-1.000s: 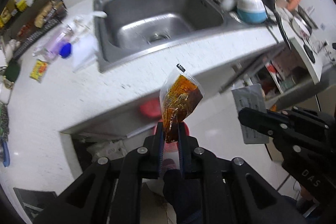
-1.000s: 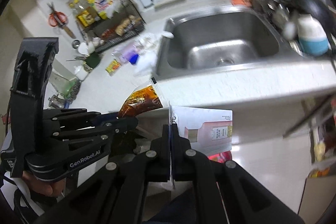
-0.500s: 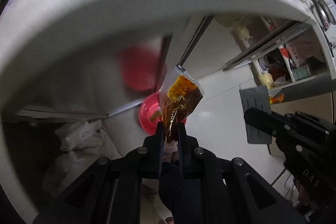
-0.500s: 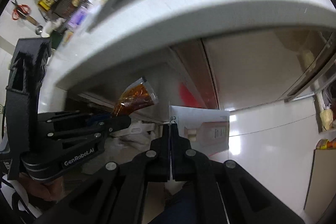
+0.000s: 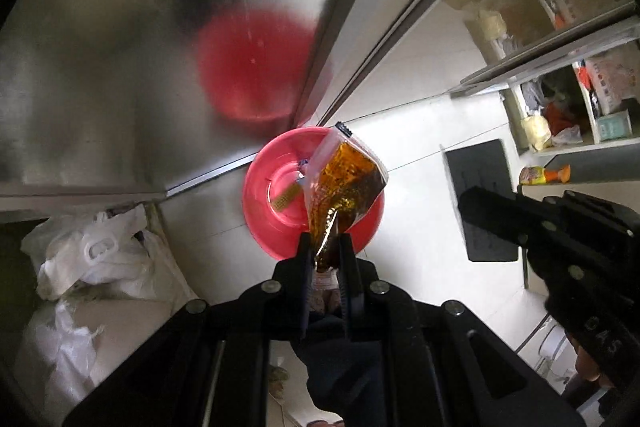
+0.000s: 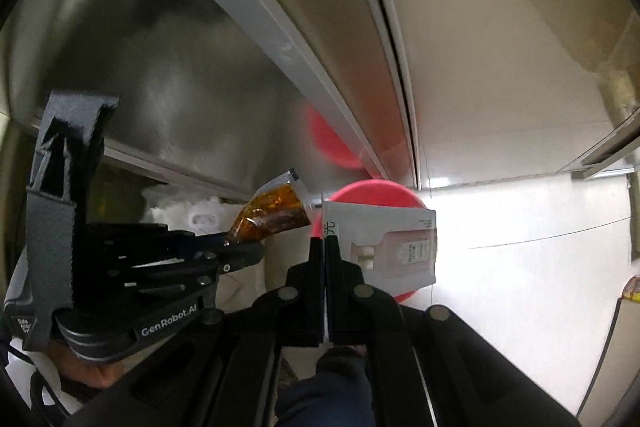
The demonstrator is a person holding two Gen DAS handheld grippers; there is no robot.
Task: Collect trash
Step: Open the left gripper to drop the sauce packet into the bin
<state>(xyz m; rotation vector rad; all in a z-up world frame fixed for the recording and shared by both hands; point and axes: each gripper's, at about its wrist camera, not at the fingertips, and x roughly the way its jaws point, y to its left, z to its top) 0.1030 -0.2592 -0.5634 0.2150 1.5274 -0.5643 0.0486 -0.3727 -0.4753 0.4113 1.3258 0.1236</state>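
Left wrist view: sink and surface gone from sight; red bin (image 5: 276,195) now below.
Left fingers (image 5: 325,255): clamped on sauce packet (image 5: 344,183).
Right fingers (image 6: 325,251): fully closed on paper card (image 6: 392,243).
Meaning: both pieces near drop-off.

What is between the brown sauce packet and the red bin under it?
Nothing but air. In the left wrist view the sauce packet hangs from the left tool right above the open red bin, with no lid between.

One red bin (image 5: 276,203), one sauce packet (image 5: 344,183), one card (image 6: 396,247), two grippers.
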